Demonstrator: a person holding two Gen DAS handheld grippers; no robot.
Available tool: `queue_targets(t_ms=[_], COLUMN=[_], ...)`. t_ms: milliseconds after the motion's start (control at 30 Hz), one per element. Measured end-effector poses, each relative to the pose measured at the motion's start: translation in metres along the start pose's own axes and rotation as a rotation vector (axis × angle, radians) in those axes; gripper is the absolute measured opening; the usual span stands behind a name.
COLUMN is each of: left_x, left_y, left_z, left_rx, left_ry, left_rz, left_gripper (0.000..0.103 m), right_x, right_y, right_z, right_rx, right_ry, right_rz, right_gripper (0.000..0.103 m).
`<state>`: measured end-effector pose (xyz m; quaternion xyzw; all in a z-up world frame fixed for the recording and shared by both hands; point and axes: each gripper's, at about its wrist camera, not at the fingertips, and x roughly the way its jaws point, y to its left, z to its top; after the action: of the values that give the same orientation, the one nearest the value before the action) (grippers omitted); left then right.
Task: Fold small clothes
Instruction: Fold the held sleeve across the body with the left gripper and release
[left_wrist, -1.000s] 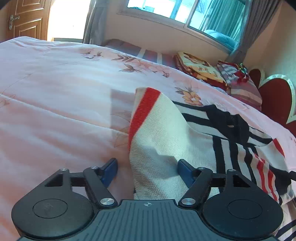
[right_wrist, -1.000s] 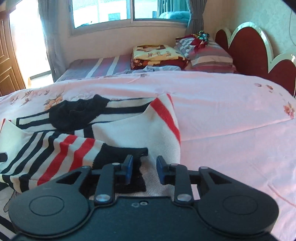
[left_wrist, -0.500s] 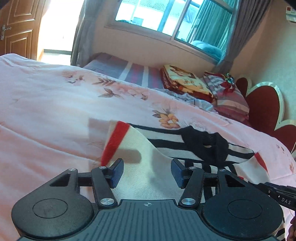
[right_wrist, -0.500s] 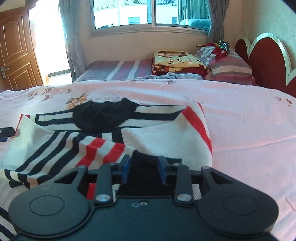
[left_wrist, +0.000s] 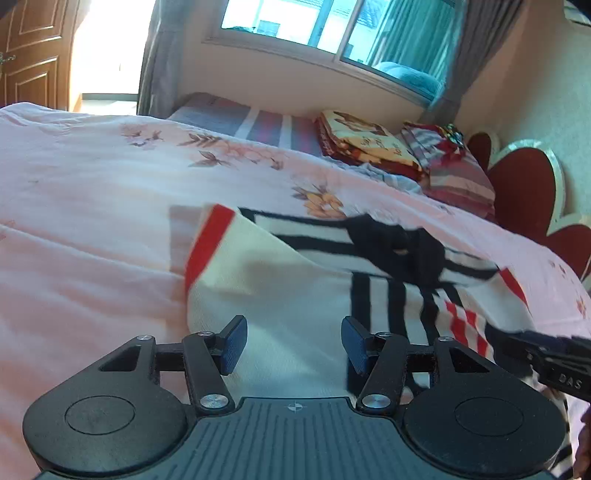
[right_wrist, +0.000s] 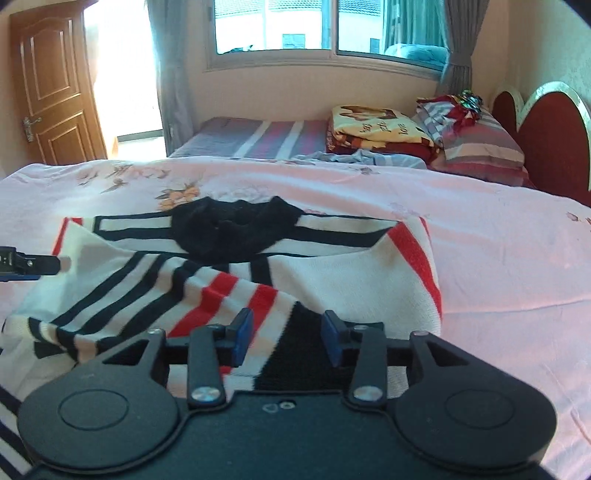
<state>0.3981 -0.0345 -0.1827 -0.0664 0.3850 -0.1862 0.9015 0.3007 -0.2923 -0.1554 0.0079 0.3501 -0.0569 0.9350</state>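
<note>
Around your work you have a pink bedspread (right_wrist: 498, 258) filling most of both views, a folded yellow blanket (right_wrist: 376, 125) and a striped pillow (right_wrist: 476, 147) at the upper right of the right view, a red headboard (right_wrist: 546, 136) at the far right edge, a window (right_wrist: 325, 26) along the top and a wooden door (right_wrist: 51, 92) at the upper left. None of these touches the garment.

The striped sweater (right_wrist: 332, 266) lies spread across the middle of the bedspread, its black collar (right_wrist: 229, 229) toward the window and a striped sleeve (right_wrist: 147, 291) folded across the body at the lower left of the right view. In the left view the sweater (left_wrist: 295, 295) fills the centre and its red-edged corner sits at mid-left.

Your left gripper (left_wrist: 293, 343) hangs over the cream cloth with its jaws wide apart, gripping nothing. Your right gripper (right_wrist: 288, 336) is also parted, over the sweater's black hem band. The tip of each gripper shows at the edge of the other's view.

Compared with half a second ago, your right gripper has let go: its jaws were close together on the black band and now stand apart. Your left gripper's jaws have spread wider, and more cream cloth shows between them.
</note>
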Motion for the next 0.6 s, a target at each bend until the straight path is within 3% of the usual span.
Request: queue_targets(t_ms=[100,167,233,367,500,600], left_x=[0.0,-0.004,-0.01,-0.029,-0.059,-0.073], left_y=[-0.009,-0.006,-0.007,-0.005,-0.015,-0.029], left_z=[-0.028,-0.04,-0.04,-0.032,-0.045,-0.067], left_rx=[0.064,0.097,0.123,0.06,0.061,0.051], left_ry=[0.021,-0.015,-0.012,-0.005,0.0,0.016], left_rz=[0.034,0.033,0.049,0.079,0.047,0.018], left_gripper=[0.056,0.056,0.056,0.056,0.057,0.076], right_x=[0.003,0.015,0.015,0.003,-0.034,-0.057], right_y=[0.02,0.021,0.004,-0.017,-0.021,-0.009], right_z=[-0.01,-0.02,-0.029,-0.026,-0.032,-0.046], right_rx=[-0.074,-0.114,-0.074,0.008,0.061,0.034], right_ry=[0.032,0.085,0.06,0.097,0.058,0.053], right_rz=[0.012,-0.042,-0.027,-0.069,0.005,0.056], right_gripper=[0.044,0.045,0.054,0.054,0.053,0.053])
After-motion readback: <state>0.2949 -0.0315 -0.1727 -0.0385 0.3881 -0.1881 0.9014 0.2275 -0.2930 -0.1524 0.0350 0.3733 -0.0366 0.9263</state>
